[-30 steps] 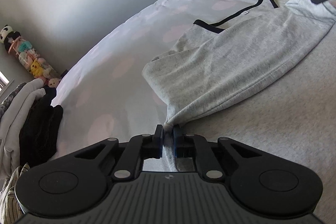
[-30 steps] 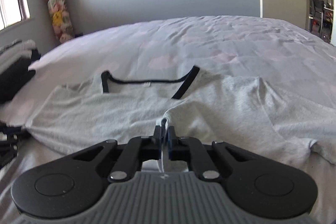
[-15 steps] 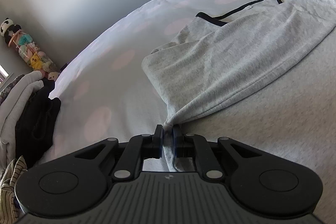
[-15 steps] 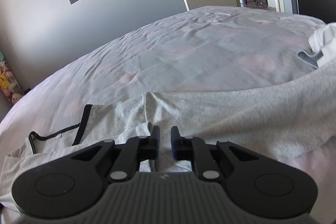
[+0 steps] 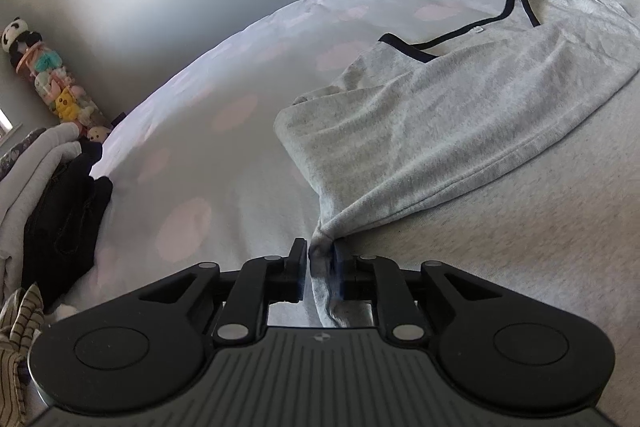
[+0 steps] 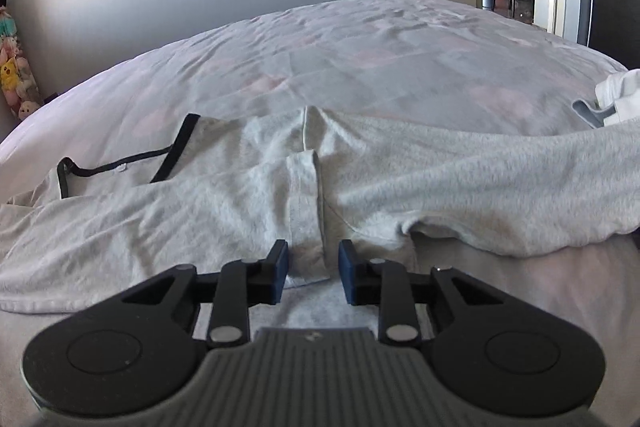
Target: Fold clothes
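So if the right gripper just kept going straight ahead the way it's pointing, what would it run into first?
Most likely the folded-over sleeve of the grey T-shirt, which lies directly ahead of the right gripper; its jaws stand open and empty. How high the gripper hovers above the cloth is unclear.

One grey T-shirt (image 5: 460, 115), two grippers, one pile of folded clothes (image 5: 44, 195), one plush-toy column (image 5: 52, 83).

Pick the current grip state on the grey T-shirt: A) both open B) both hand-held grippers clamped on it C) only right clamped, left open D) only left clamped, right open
D: the left hand-held gripper pinches a bunched corner of the grey T-shirt, while the right hand-held gripper has its fingers spread apart, with the sleeve lying loose between them.
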### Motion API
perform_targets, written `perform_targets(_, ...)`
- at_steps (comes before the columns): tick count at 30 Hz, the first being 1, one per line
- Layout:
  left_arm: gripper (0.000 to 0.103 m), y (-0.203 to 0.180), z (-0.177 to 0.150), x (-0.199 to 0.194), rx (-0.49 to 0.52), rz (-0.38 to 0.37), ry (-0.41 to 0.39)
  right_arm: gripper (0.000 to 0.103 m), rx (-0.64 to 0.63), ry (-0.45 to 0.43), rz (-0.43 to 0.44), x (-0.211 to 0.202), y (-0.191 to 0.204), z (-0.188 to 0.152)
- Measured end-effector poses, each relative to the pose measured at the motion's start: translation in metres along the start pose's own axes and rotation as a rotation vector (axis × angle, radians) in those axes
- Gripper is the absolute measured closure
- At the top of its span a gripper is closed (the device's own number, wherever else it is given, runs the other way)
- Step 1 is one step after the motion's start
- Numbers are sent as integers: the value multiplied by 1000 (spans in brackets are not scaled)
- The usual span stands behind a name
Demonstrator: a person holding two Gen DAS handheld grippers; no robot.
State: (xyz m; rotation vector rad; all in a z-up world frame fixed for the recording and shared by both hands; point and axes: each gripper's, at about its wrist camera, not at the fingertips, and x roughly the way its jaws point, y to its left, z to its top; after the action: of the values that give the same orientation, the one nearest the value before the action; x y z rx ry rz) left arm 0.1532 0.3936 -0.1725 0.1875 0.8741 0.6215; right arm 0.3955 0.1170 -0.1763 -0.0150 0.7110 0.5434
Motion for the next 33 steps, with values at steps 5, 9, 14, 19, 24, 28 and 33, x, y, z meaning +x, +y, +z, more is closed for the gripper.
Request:
perform_targets(5, 67, 12, 15, -32, -107, -13, -27, 71, 44, -48, 10, -13, 1, 2)
perform_targets(9, 62, 23, 20, -54, -182, -35, -42, 68, 66, -51, 10, -33, 4, -2)
perform_targets(14, 55, 35, 19, -67, -253, -57, -78, 57, 95, -32, 25, -64, -15, -2)
perform_targets(19, 54, 40, 19, -76, -279, -28, -172, 35, -64, -31, -71, -105, -43, 11)
perform_targets(24, 54, 45, 16, -74, -274, -27, -199, 21, -77, -22, -218, -135, -80, 37)
perform_targets(28, 54, 50, 9, -65, -259, -9, -171, 18, -52, 29, -341, -142, -118, 65)
perform_targets(33, 54, 61, 3, -52, -297, -8, -120, 17, -18, 17, -500, -154, -163, 98)
